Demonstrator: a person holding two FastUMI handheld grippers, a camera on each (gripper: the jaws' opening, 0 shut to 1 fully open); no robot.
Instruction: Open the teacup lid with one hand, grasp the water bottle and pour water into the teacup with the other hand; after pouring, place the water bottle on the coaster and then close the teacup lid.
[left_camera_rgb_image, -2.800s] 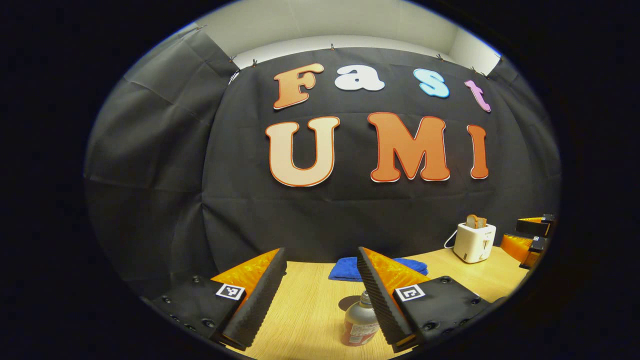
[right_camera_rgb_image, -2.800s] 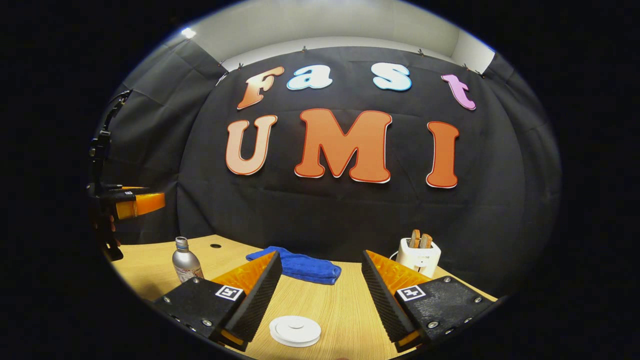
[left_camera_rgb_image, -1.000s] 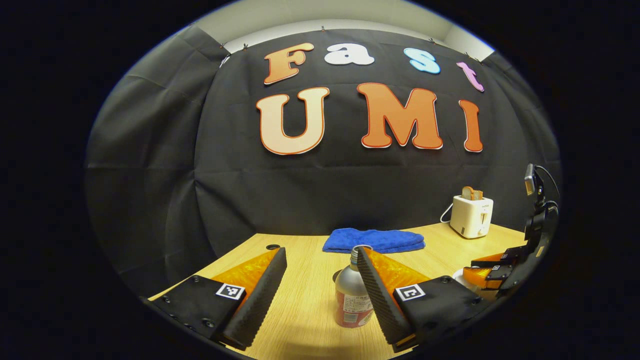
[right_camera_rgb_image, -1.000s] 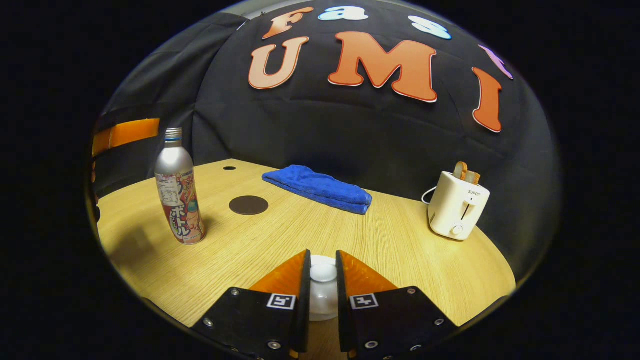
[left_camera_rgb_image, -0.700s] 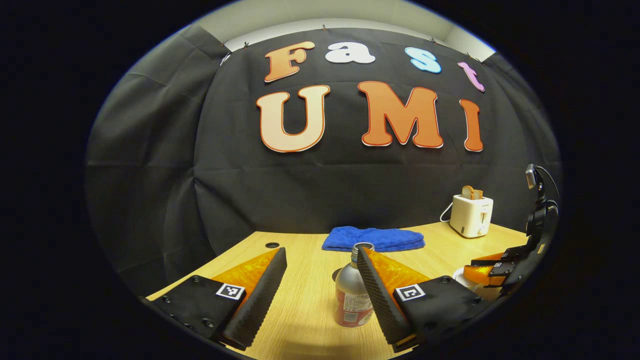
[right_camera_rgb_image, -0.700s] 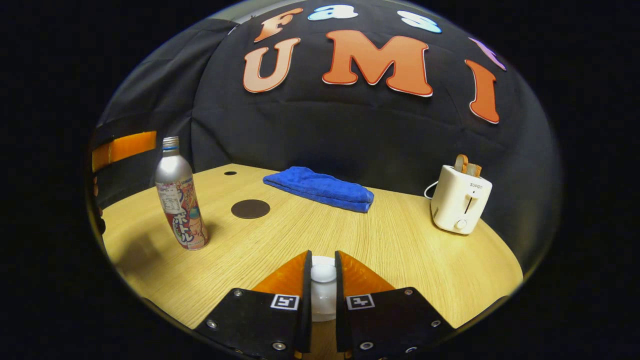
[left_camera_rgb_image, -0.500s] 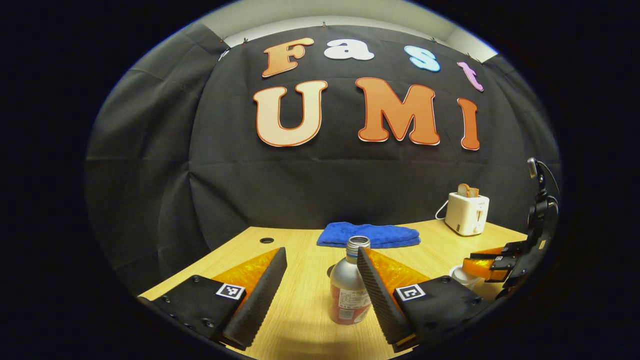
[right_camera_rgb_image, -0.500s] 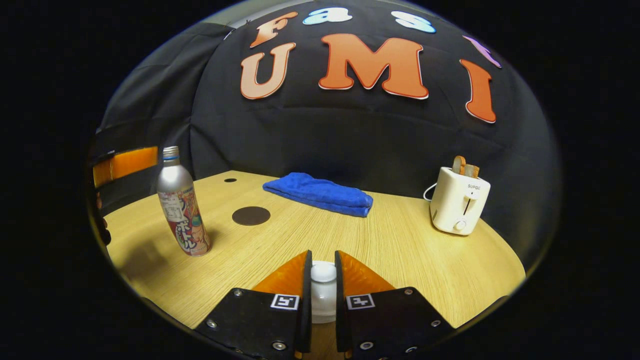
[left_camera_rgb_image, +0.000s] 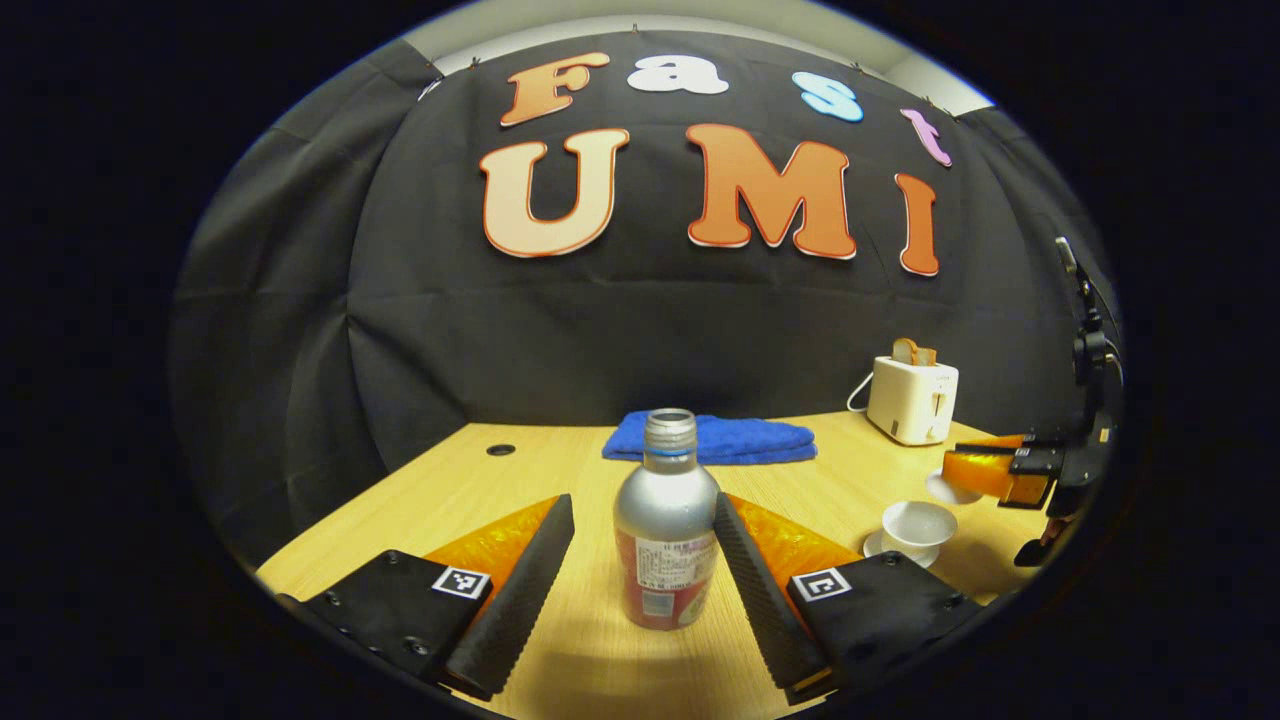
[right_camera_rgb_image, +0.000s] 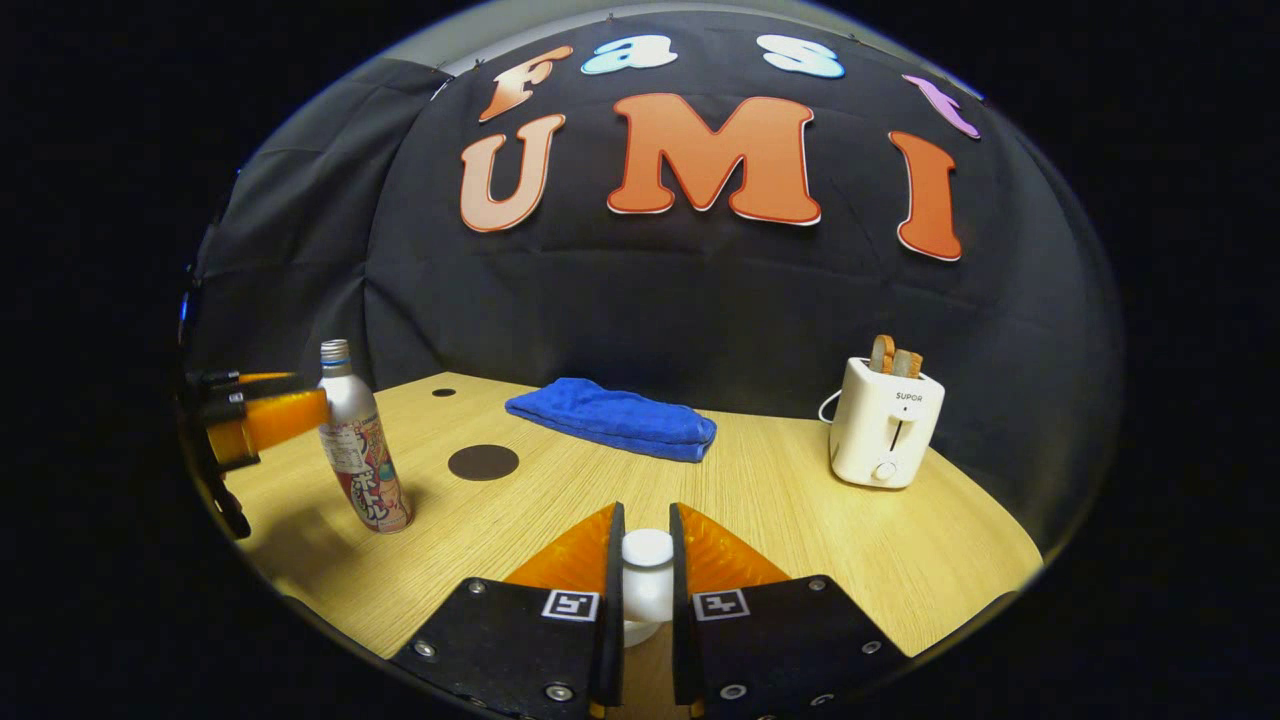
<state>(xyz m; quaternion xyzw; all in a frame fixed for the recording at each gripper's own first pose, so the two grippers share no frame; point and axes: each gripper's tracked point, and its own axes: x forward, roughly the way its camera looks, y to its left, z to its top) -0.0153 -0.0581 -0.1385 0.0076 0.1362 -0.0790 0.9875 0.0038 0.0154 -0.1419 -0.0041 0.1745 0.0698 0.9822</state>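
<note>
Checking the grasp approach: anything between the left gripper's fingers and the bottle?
Nothing visible. The bottle stands upright between the open fingers of the left gripper, with bare table on either side.

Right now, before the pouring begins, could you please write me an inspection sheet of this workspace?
Surface: wooden table, with a small round hole near the back.
Job's things: water bottle upright, cap off; teacup open on its saucer; teacup lid lifted off; dark round coaster bare.
Clutter: folded blue cloth; white toaster with bread in its slots.
Grippers: left gripper open, fingers either side of the bottle, not pressing; right gripper shut on the lid's knob.
Cables: white cord behind the toaster.
Surroundings: black cloth wall.
</note>
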